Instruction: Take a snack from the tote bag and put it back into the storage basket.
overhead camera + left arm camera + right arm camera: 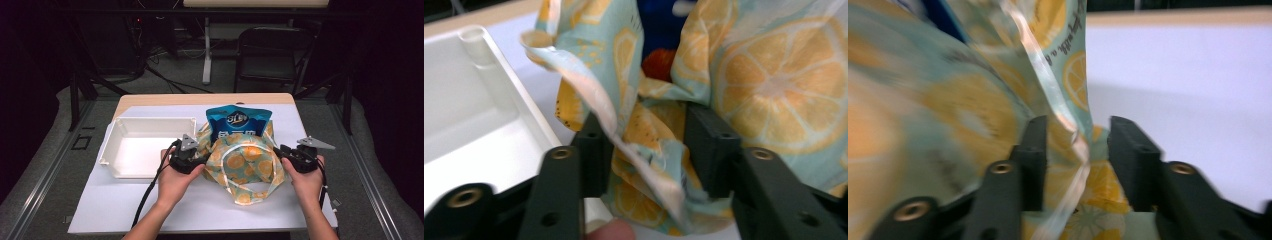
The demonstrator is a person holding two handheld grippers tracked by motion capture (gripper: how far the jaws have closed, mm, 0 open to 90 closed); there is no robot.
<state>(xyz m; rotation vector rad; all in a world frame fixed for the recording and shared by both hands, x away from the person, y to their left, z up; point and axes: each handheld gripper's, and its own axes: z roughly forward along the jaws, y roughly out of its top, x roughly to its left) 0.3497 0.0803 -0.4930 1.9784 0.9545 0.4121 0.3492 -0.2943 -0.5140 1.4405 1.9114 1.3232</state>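
Centrally on the white table (pixel 200 210) lies a lemon-print cloth bag (pixel 247 165), with a blue snack packet (pixel 239 122) sticking out of its far end. Just left of it sits a white tray (pixel 145 145). The left gripper (pixel 196 159) is at the bag's left edge; its jaws stand apart with a fold of the cloth and a handle strap loose between them. The right gripper (pixel 276 152) is at the right edge, jaws likewise parted around the fabric, not pressing it.
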